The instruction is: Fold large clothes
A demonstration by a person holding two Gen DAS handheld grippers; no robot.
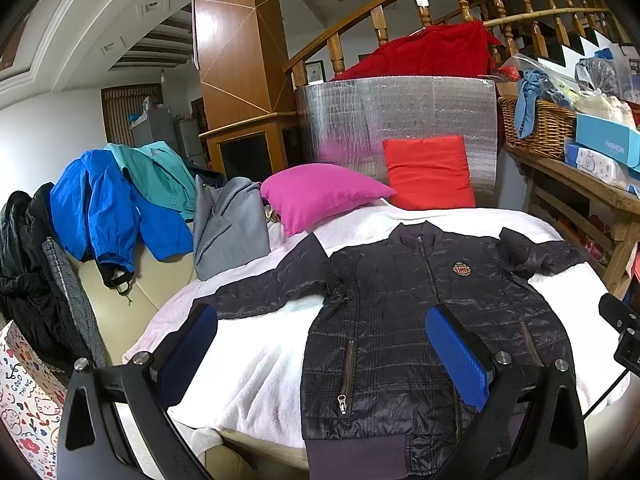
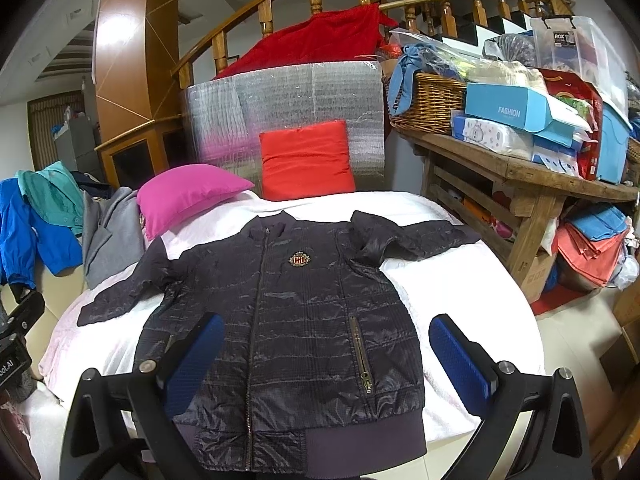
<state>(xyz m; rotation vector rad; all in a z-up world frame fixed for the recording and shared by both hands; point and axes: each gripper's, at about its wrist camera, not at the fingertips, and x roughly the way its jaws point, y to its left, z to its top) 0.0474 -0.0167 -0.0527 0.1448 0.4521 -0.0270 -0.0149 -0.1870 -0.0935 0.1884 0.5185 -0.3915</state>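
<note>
Slippage worries me most: the dark jacket (image 2: 288, 320) lies flat, front up, on the white bed (image 2: 460, 292), both tools spread wide and empty above its near hem; left tool (image 1: 320, 356), right tool (image 2: 326, 364). Its slick quilted shell could slide out of a shallow pinch.

Both wrist views look forward and down from near the foot of the white-covered bed (image 1: 256, 360), the left one offset leftward. They share the dark quilted zip jacket (image 2: 304, 320) at centre frame and the pillows behind.
</note>
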